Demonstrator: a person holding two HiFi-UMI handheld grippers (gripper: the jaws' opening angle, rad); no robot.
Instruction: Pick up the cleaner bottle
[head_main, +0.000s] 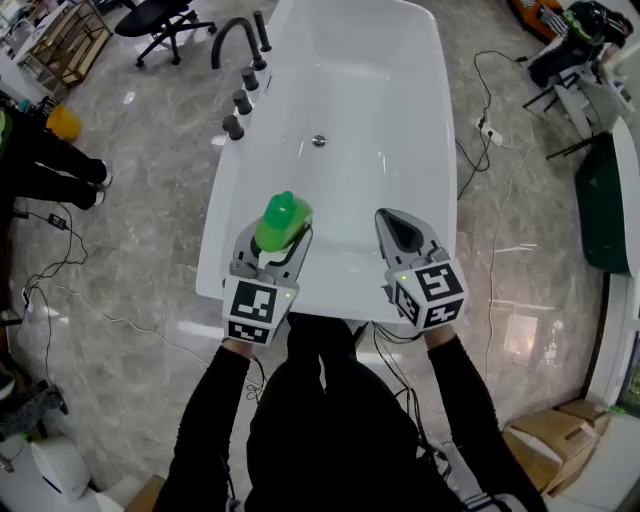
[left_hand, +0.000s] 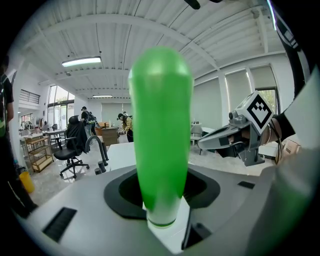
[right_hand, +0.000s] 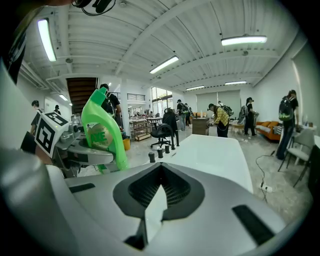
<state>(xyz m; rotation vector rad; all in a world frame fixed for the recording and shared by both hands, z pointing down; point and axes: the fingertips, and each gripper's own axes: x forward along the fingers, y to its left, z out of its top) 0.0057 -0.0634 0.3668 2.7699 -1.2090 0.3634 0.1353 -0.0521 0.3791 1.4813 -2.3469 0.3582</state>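
Cleaner bottle (head_main: 283, 220), bright green, is clamped between the fingers of the left gripper (head_main: 272, 248) and held over the near end of the white bathtub (head_main: 350, 90). Right gripper (head_main: 400, 228) sits alongside, apart from the bottle, fingers together on nothing. Black taps (head_main: 240, 100) line the bathtub's left edge.

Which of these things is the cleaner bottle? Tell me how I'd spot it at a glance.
Find the long white bathtub in the middle of the room. At its near end, the left gripper has its jaws closed on the cleaner bottle. It is the only bright green thing there; the right gripper beside it holds nothing.
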